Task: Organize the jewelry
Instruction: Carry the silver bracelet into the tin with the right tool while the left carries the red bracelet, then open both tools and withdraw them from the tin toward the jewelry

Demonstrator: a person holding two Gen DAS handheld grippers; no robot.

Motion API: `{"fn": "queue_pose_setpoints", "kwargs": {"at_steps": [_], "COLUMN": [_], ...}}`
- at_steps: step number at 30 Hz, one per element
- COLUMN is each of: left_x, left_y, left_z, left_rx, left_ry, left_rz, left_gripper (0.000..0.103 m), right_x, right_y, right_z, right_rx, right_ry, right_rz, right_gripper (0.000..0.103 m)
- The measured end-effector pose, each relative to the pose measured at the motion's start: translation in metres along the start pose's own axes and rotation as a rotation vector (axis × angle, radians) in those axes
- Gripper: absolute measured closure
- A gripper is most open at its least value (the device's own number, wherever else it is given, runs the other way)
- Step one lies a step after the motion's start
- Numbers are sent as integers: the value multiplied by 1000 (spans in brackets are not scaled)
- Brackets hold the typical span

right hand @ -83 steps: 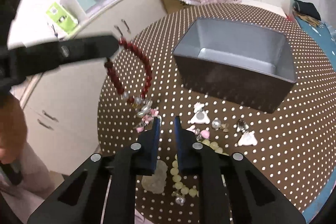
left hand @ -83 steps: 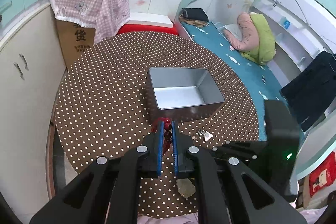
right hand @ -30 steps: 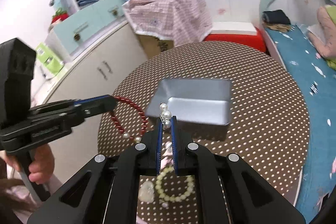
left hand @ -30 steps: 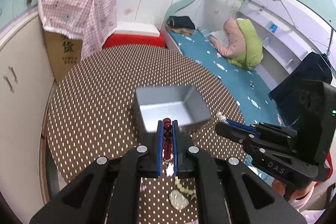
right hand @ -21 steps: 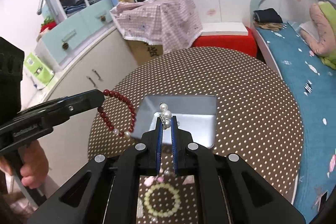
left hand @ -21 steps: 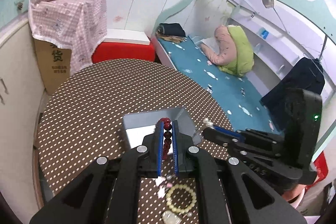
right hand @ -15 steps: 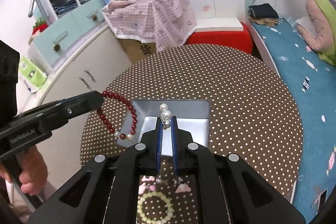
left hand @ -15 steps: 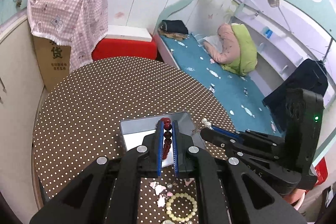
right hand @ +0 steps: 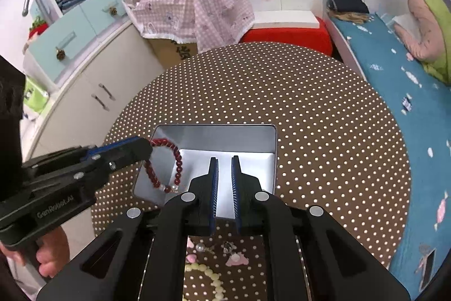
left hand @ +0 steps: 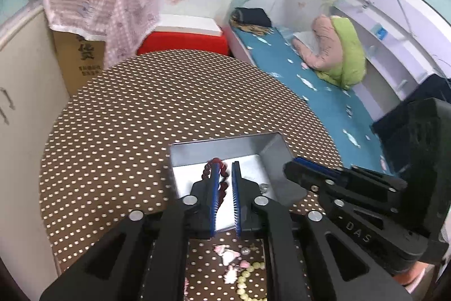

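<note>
A silver tin box (right hand: 217, 129) stands on the brown dotted round table (right hand: 310, 103). My left gripper (left hand: 224, 164) hangs over the box, its jaws slightly parted, with the red bead bracelet (right hand: 176, 160) still dangling from one fingertip (right hand: 141, 147); the bracelet also shows in the left wrist view (left hand: 218, 162). My right gripper (right hand: 224, 158) is open and empty above the box. The pearl piece it held is not clearly visible. A cream bead bracelet (right hand: 208, 277) and small pink and white charms (right hand: 235, 258) lie on the table near me.
A cardboard box under a pink checked cloth (right hand: 191, 2) and a red stool (right hand: 284, 35) stand behind the table. White cabinets (right hand: 93, 95) are on the left, a bed with a blue sheet (right hand: 394, 69) on the right.
Both grippers moved forward over the box. My right gripper opened and the pearl piece is gone from it. My left jaws have parted a little; the red bracelet hangs lower into the box.
</note>
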State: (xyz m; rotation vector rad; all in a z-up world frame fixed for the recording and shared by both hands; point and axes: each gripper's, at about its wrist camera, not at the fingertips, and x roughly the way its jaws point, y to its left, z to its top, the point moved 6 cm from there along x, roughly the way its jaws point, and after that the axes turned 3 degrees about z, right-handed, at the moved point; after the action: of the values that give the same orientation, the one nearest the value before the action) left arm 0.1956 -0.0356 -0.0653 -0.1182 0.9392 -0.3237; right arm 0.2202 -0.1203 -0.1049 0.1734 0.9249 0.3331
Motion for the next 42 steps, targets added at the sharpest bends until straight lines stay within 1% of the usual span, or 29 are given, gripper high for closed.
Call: {"fn": "queue_pose_setpoints", "kwargs": {"at_steps": [1, 2, 3, 4, 5, 7, 11, 14, 21, 23, 25, 34, 38, 42], "left_x": [-2, -4, -8, -11, -13, -16, -18, -19, -28, -30, -33, -45, -45, -43], "left_y": [0, 1, 3, 5, 7, 10, 11, 11, 14, 15, 17, 21, 24, 29], "left_z": [0, 0, 1, 1, 1, 0, -2, -3, -15, -19, -24, -50, -68, -85], "left_rx": [-7, -10, -12, -12, -15, -19, -23, -22, -25, -24, -24, -17, -16, -19], "left_ry": [-4, -15, -33, -40, -44, -48, -50, -49, -47, -47, -44, -29, -5, 31], "left_rz": [9, 9, 15, 32, 46, 57, 54, 55, 67, 72, 75, 87, 91, 93], "left_gripper": [66, 54, 52, 52, 50, 48, 48, 48, 48, 48, 48, 48, 48, 48], "right_x": [0, -2, -4, -8, -11, -14, -19, -21, -27, -30, -34, -52, -53, -41], "right_y": [0, -1, -4, -8, -10, -12, -15, -16, -19, -20, -21, -16, -11, -4], "right_z": [0, 0, -1, 0, 1, 0, -3, -5, -11, -16, -21, -49, -68, -96], "right_rx": [-2, 3, 13, 18, 19, 35, 27, 27, 33, 34, 36, 9, -4, -51], "right_ry": [1, -1, -12, -39, -57, -52, -54, -50, -50, -48, -49, -47, -14, 64], "right_rz": [-9, -18, -54, -94, -99, -80, -106, -108, -128, -133, -133, -136, -91, -92], "right_gripper": [68, 51, 33, 26, 26, 25, 25, 25, 25, 24, 21, 21, 21, 21]}}
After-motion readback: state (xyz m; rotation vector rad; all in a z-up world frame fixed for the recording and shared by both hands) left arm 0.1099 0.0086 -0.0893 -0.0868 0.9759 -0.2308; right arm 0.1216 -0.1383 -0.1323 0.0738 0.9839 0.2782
